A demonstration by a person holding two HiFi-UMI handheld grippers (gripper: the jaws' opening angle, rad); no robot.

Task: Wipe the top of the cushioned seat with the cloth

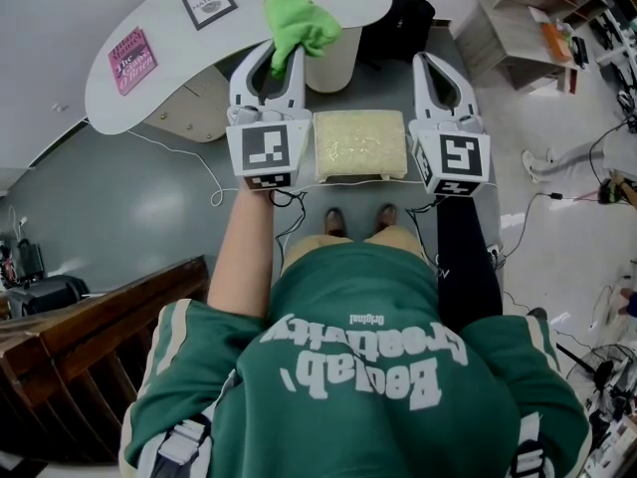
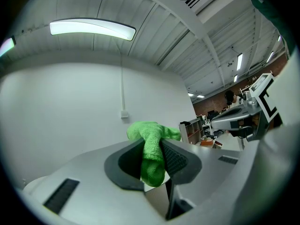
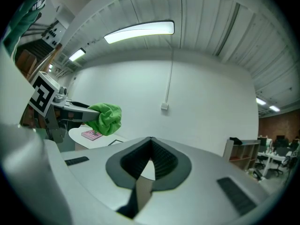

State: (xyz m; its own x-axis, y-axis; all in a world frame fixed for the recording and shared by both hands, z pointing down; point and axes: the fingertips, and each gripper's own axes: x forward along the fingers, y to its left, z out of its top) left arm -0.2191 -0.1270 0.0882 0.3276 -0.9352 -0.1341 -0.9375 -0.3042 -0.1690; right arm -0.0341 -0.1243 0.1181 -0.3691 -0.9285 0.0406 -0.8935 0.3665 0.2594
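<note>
Between the two grippers, just ahead of the person's shoes (image 1: pixel 336 222), the cushioned seat (image 1: pixel 360 144) is showing its pale yellow top, with nothing touching it. The left claw (image 1: pixel 284 56) is pinching the green cloth (image 1: pixel 299 23), which is bunching out past the tips over the near edge of the white counter (image 1: pixel 189 78), apart from the seat. The right claw (image 1: pixel 426 60) is pressing its tips together on nothing, beside the seat's right edge. On the counter a framed card (image 1: pixel 209 3) is reading "NATURE", while a pink book (image 1: pixel 132 60) is carrying lettering too small to read. The green sweatshirt (image 1: pixel 368 366) is showing white print upside down, with the small word "Original" legible and a larger word looking like "Creativity"
</note>
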